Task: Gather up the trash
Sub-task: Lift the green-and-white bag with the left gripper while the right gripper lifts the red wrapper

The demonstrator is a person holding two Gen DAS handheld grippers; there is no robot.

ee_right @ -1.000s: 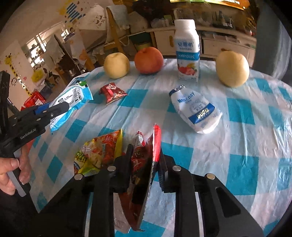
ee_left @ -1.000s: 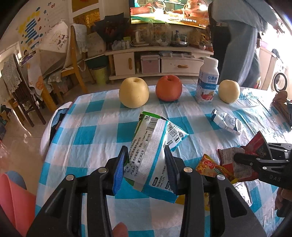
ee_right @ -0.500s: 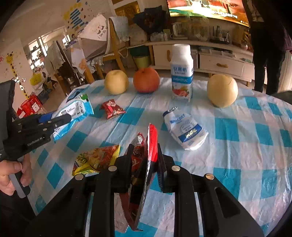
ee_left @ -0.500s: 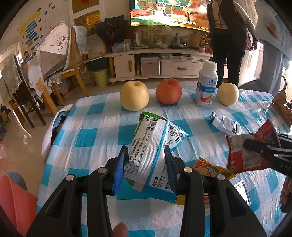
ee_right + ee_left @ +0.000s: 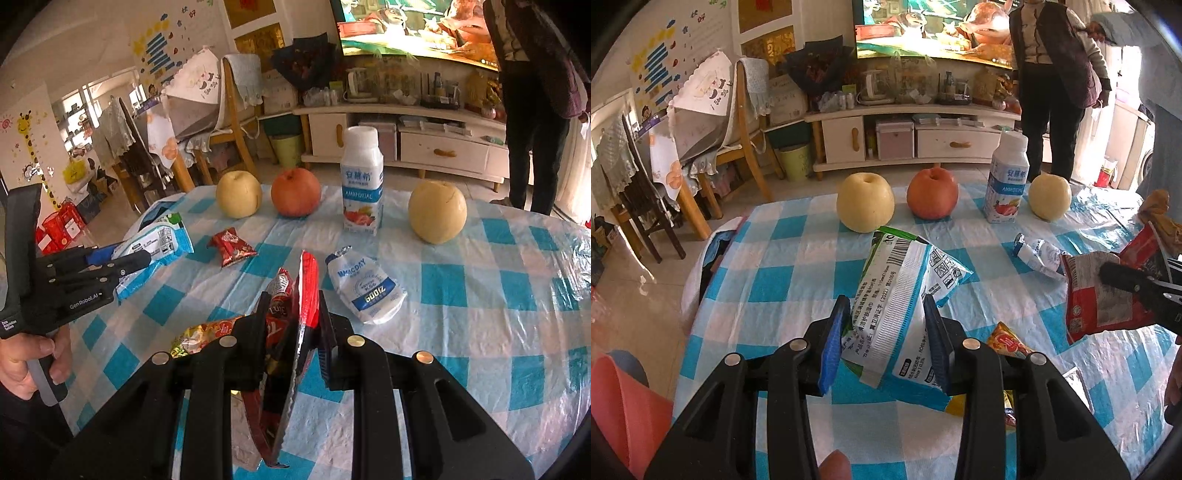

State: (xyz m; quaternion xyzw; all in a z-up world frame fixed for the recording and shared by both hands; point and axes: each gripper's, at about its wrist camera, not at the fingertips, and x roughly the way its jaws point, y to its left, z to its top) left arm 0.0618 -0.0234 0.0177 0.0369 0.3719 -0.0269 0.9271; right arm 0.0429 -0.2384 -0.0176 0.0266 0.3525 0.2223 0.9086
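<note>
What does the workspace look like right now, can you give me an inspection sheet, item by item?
Surface: table under a blue and white checked cloth with clear plastic over it.
Job's things: white and blue packet in the left gripper; red wrapper in the right gripper; squashed white pouch, small red wrapper and yellow snack wrapper lie on the cloth.
Clutter: two yellow pears, a red apple, an upright milk bottle.
Grippers: left gripper shut on the packet; right gripper shut on the red wrapper.
Cables: nothing seen.
Surroundings: TV cabinet, wooden chair, a standing person.
</note>
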